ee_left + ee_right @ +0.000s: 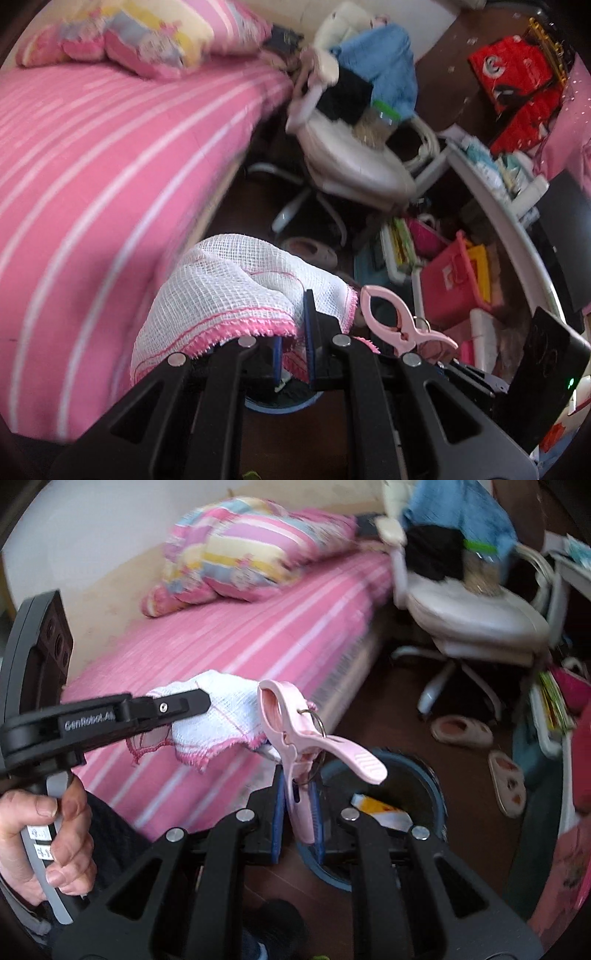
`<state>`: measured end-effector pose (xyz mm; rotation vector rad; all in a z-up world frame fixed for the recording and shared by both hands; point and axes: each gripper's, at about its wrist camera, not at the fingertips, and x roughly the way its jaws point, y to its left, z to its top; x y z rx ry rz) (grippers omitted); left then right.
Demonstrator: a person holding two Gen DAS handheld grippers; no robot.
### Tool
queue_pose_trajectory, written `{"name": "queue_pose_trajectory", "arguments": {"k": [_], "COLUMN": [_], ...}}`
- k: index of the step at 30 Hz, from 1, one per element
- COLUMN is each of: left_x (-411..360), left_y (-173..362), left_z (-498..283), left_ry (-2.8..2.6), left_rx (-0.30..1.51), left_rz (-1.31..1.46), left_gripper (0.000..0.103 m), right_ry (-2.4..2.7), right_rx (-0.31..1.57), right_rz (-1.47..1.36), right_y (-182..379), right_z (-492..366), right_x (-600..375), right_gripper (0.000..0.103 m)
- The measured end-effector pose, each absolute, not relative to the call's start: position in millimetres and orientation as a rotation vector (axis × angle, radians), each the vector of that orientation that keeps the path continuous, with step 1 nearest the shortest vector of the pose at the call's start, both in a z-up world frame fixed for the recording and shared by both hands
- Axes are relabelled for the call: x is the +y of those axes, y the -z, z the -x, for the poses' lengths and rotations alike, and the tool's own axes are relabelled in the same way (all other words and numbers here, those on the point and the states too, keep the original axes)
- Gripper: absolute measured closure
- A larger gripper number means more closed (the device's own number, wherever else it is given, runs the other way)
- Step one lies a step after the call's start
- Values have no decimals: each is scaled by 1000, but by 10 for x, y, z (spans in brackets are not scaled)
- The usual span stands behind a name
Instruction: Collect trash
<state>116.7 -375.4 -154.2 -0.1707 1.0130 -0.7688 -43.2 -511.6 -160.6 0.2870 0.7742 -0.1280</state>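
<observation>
At lower centre, the left gripper (pixel 295 343) clamped the gauze cloth (pixel 236 288); the right gripper (pixel 297 812) gripped the pink clothespin (pixel 295 731) clipped to it, above the bin (pixel 424 775). Judged step: separating them; next, pull the pin free.

Each camera is sitting just behind its own claw, looking forward and slightly down along the fingers. The left wrist view is facing the chair (pixel 347 155) with the bed (pixel 110 177) filling its left side — very close to the cloth (pixel 229 291). The right wrist view is looking from the right, taking in the left claw (pixel 199 701) side-on. Both are sharing bed, chair, cloth, pink clip (pixel 295 731) and bin (pixel 428 775).
</observation>
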Motion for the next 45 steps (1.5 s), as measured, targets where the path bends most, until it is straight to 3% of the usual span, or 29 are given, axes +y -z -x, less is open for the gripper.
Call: {"name": "queue_pose_trajectory", "arguments": {"k": [13, 19, 20, 22, 23, 24, 25, 30, 37, 45], "left_x": [-4547, -4771, -4775, -4768, -4785, -4770, -4759, -4628, -4347, -3626], "left_y": [2634, 2886, 2928, 2988, 3030, 3053, 3059, 2982, 2628, 1789], "left_z": [-1358, -1425, -1442, -1469, -1486, -1501, -1509, -1566, -1574, -1409], "left_ry": [861, 912, 913, 889, 863, 825, 814, 769, 710, 631], "left_rx": [1239, 1266, 1272, 1289, 1298, 1294, 1289, 1271, 1176, 978], "left_rz": [-21, -49, -52, -76, -93, -110, -113, -75, -20, 143], "left_gripper": [94, 92, 89, 67, 40, 30, 30, 17, 14, 12], "right_ry": [244, 270, 270, 313, 332, 348, 360, 374, 334, 250], "right_rx": [940, 996, 1013, 1041, 1041, 1035, 1026, 1017, 903, 722], "right_rz": [-383, -405, -401, -360, -349, -342, -340, -340, -280, -202], "right_y": [2507, 2763, 2809, 2863, 2866, 2863, 2856, 2821, 2415, 1592], "right_z": [382, 257, 237, 224, 214, 224, 241, 327, 405, 467], "right_x": [-5670, -5832, -5845, -5858, -5847, -5847, -5847, -5839, -5629, -5090], "right_gripper": [89, 89, 89, 87, 69, 46, 41, 30, 22, 14]}}
